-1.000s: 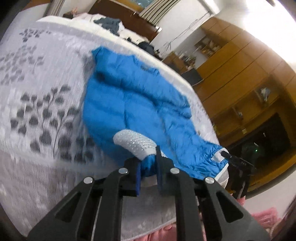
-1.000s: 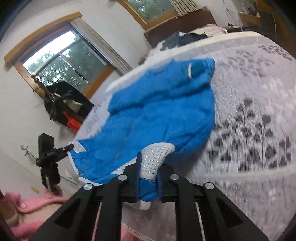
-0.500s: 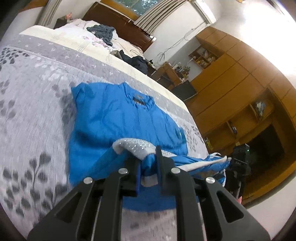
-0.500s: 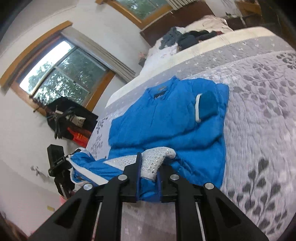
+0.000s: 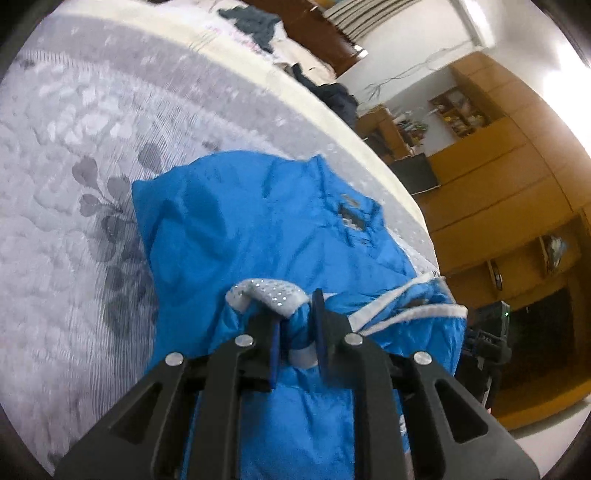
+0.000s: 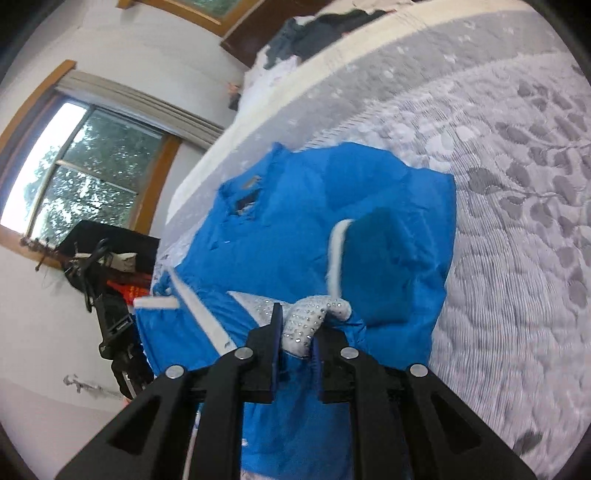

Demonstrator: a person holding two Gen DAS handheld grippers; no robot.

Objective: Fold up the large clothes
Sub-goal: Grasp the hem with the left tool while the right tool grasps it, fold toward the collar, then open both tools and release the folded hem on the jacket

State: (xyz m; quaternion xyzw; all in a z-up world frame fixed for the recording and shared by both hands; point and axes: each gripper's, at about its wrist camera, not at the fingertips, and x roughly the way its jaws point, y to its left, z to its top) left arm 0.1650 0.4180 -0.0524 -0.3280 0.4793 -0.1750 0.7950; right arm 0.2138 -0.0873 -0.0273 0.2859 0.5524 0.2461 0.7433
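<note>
A bright blue padded jacket [image 5: 258, 221] [image 6: 314, 229] with white trim lies on a grey leaf-patterned bedspread [image 5: 74, 184] [image 6: 517, 184]. My left gripper [image 5: 295, 332] is shut on the jacket's lower hem, where a grey studded patch [image 5: 269, 291] bunches over the fingers. My right gripper [image 6: 297, 332] is shut on the other hem corner, with the same studded patch [image 6: 310, 317] between its fingers. Both hold the hem lifted over the jacket's body. The collar [image 6: 245, 203] lies at the far end. A folded sleeve with a white cuff [image 6: 338, 254] rests on top.
Dark clothes [image 5: 255, 22] [image 6: 314, 33] are piled on pillows by a wooden headboard. Wooden cabinets [image 5: 498, 184] stand beyond the bed's right side. A window [image 6: 74, 177] and a black stand [image 6: 114, 325] sit off the left side.
Both grippers have carried the hem forward toward the collar, folding the lower half over the body. The jacket now fills more of each view.
</note>
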